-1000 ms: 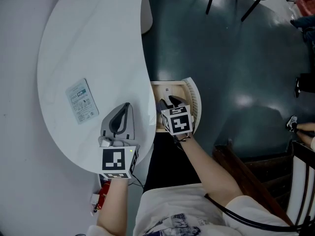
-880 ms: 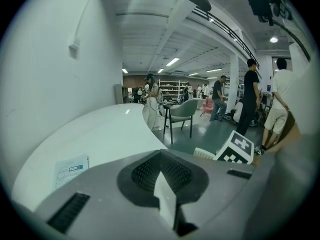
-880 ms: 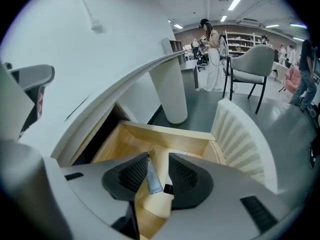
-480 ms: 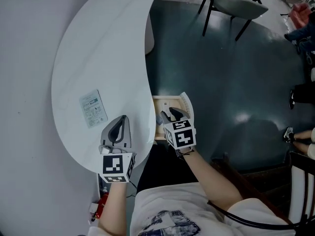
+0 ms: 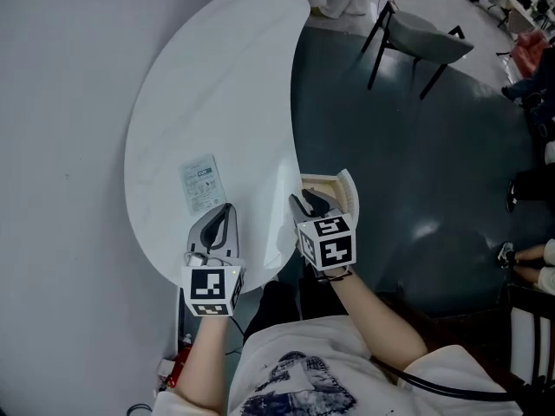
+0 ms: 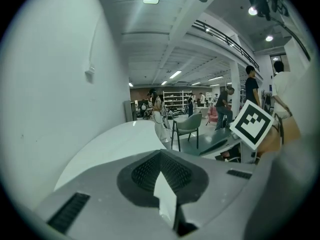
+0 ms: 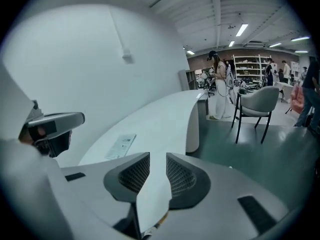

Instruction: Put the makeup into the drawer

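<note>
Two grippers are showing in the head view. The left gripper (image 5: 226,208) is hanging over the near part of the white table (image 5: 225,76), just beside the makeup packet (image 5: 201,184), which is lying flat on the tabletop. The right gripper (image 5: 305,200) is overlapping the open drawer (image 5: 323,178) at the table's edge.

In the left gripper view, the jaws are pressing together on nothing, pointing along the table toward a chair (image 6: 189,124).

In the right gripper view, the jaws are standing slightly apart after just closing a little, and are gripping nothing. The packet is lying ahead on the left, well apart from them.
</note>
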`<state>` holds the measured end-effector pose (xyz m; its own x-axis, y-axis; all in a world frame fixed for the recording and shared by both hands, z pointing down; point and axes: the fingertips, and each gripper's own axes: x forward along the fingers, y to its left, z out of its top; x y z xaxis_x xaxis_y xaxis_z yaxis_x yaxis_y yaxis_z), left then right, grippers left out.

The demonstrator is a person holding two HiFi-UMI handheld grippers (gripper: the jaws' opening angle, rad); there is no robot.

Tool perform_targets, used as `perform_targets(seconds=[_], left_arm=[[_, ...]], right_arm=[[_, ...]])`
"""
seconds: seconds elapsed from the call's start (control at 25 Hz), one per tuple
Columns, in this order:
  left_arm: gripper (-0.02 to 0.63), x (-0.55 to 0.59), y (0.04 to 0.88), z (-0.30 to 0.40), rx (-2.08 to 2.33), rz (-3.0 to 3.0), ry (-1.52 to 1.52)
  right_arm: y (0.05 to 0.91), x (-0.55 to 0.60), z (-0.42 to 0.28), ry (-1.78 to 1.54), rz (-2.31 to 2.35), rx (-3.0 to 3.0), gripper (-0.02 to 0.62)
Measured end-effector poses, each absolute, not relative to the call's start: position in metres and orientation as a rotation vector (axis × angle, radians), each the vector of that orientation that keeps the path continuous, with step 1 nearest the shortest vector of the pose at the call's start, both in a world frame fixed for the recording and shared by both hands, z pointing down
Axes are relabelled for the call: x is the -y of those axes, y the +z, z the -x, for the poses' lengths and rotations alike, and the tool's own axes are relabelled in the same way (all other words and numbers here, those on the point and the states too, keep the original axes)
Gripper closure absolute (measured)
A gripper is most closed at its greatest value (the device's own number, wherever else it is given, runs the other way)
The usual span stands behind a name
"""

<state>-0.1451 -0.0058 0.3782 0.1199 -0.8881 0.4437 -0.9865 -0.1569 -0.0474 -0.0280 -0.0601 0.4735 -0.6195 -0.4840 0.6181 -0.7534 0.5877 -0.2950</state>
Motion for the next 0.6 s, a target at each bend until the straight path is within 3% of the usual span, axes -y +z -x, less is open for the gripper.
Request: perform_targets(seconds=[0.6], left_arm=[[0.56, -0.061, 0.319, 0.215, 1.897, -2.233, 0.431]], right_arm=[[0.378, -0.021, 0.116, 0.606, -0.984, 2.485, 0.486]])
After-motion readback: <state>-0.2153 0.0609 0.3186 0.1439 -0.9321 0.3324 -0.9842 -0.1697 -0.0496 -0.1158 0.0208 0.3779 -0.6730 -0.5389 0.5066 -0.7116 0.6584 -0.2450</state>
